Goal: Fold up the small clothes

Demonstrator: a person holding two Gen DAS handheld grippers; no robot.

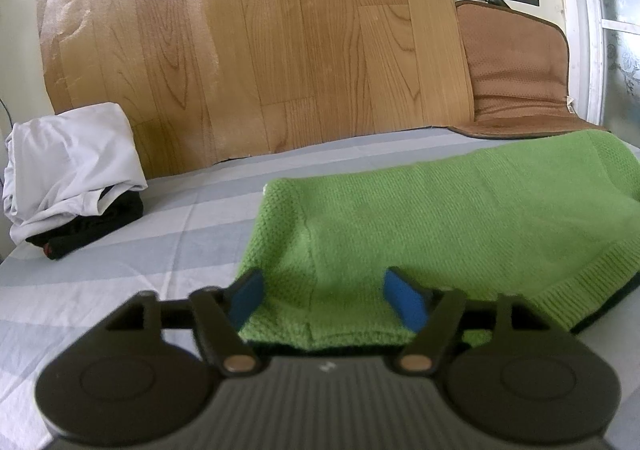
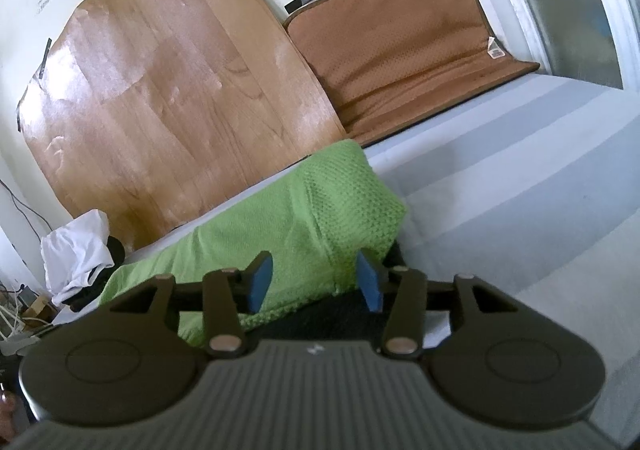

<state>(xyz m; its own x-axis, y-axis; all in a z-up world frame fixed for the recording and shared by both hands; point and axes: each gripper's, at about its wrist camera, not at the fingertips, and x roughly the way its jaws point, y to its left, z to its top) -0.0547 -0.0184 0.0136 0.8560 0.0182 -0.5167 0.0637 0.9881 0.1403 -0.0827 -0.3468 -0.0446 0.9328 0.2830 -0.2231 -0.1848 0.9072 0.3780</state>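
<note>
Green knitted sweater (image 1: 460,210) lies lengthwise across the striped grey bedsheet (image 1: 120,250); left tongs (image 1: 326,300) and right tongs (image 2: 314,282) gape, released.

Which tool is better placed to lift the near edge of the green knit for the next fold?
Probably left. The left tool is open, straddling the green knit's near edge squarely; the right tool is open at its end corner.

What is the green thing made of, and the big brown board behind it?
The green sweater looks like knitted yarn, wool or acrylic: a bumpy stitch pattern, ribbed hem and soft matte surface show. The brown board looks like a thin sheet printed with wood grain, probably vinyl rather than real planks: it is shiny and curves in the right wrist view, with tape at its edges.
</note>
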